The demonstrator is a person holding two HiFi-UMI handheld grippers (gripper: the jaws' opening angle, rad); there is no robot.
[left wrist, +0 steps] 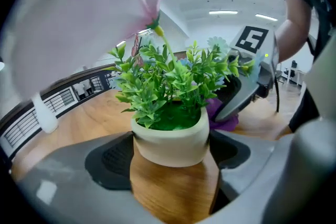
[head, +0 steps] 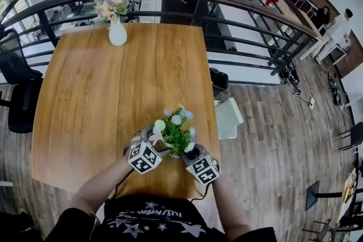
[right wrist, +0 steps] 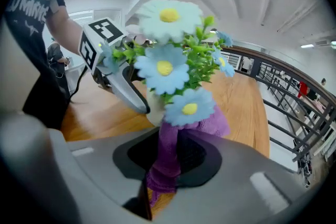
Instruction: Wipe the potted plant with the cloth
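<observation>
Low in the head view, we clasped the potted plant (head: 173,133) in our left gripper (left wrist: 170,156) and pinched the cloth (right wrist: 220,118) in our right gripper (right wrist: 172,164). The table (head: 113,93) edge lay close below, bare wood above.

table (head: 113,99): smooth wood grain, satin sheen. pot (left wrist: 170,141): matt cream, smooth. leaves (left wrist: 157,86): slightly glossy plastic. cloth (right wrist: 164,165): purple, soft napped fabric. vase (head: 117,34) at table's 12 o'clock: glossy white. railing (head: 238,8): dark matt metal. floor (head: 272,139): wood-look planks, matt.
</observation>
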